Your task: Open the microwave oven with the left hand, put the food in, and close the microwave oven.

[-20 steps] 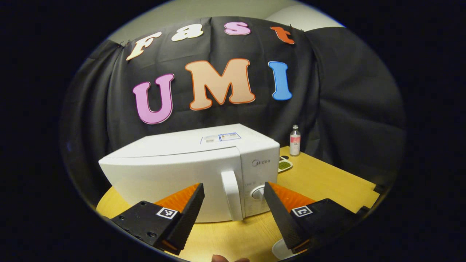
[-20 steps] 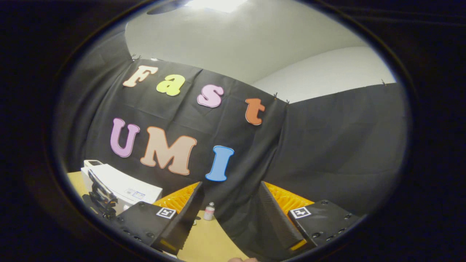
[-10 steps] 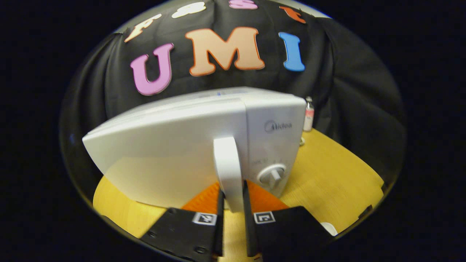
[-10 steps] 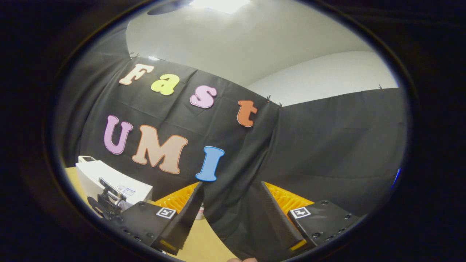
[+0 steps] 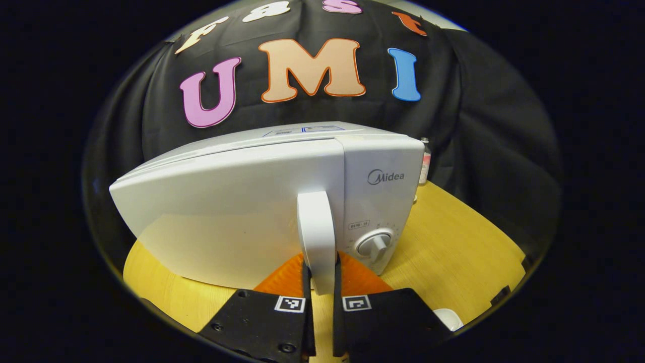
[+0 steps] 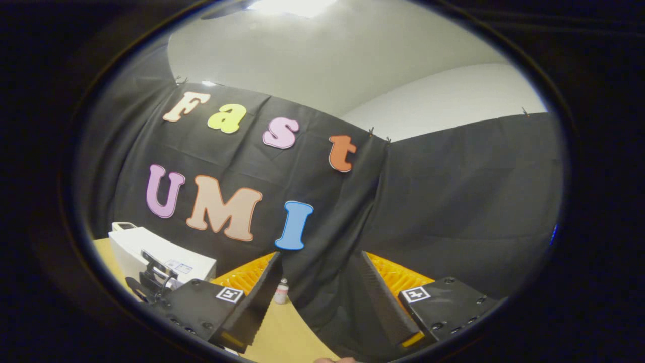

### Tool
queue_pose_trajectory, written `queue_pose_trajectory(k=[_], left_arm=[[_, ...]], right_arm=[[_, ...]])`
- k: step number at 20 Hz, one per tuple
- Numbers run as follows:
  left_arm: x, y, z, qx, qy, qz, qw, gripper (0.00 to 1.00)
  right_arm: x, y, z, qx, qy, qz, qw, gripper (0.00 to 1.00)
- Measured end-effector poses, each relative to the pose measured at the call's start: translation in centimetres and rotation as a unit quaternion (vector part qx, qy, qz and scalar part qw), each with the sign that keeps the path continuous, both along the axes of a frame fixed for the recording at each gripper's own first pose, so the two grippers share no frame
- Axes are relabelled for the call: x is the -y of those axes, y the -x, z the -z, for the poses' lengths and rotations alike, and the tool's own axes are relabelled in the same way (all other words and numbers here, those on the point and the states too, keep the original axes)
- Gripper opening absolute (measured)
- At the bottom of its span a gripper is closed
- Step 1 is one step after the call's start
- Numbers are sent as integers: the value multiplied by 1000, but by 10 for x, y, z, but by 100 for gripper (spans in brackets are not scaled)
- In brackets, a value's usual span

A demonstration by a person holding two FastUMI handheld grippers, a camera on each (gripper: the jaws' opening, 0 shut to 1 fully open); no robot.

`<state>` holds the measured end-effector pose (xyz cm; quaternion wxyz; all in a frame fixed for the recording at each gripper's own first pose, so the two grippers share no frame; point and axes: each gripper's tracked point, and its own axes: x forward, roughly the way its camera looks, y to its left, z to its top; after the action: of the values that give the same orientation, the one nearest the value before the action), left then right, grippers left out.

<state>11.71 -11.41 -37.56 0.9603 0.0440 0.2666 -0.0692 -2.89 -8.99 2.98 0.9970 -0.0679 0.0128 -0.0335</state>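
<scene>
Left gripper (image 5: pixel 320 282) clamps the white microwave's (image 5: pixel 237 201) curved white handle (image 5: pixel 316 232) on the yellow wooden table (image 5: pixel 453 252) — right gripper (image 6: pixel 317 282) spread apart before black cloth.

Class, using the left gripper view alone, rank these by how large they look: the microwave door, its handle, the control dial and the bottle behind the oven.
1. microwave door
2. handle, clamped by the left gripper
3. and 4. control dial and bottle: unsure; the bottle is partly hidden and farther away.
</scene>
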Motion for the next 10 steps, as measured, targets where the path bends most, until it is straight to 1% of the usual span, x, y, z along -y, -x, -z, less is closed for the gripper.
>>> queue_pose_trajectory(k=[3,8,9,10], left_arm=[[0,1,1,-6,1,5,1000,7],[1,3,0,-20,16,12,1000,5],[0,6,1,-26,16,16,999,4],[-2,18,1,-33,20,14,999,5]], right_arm=[[3,1,-4,6,2,1,1000,97],[5,3,-8,11,-7,4,1000,97],[6,4,-8,12,-5,4,1000,97],[7,5,-9,14,-4,5,1000,97]])
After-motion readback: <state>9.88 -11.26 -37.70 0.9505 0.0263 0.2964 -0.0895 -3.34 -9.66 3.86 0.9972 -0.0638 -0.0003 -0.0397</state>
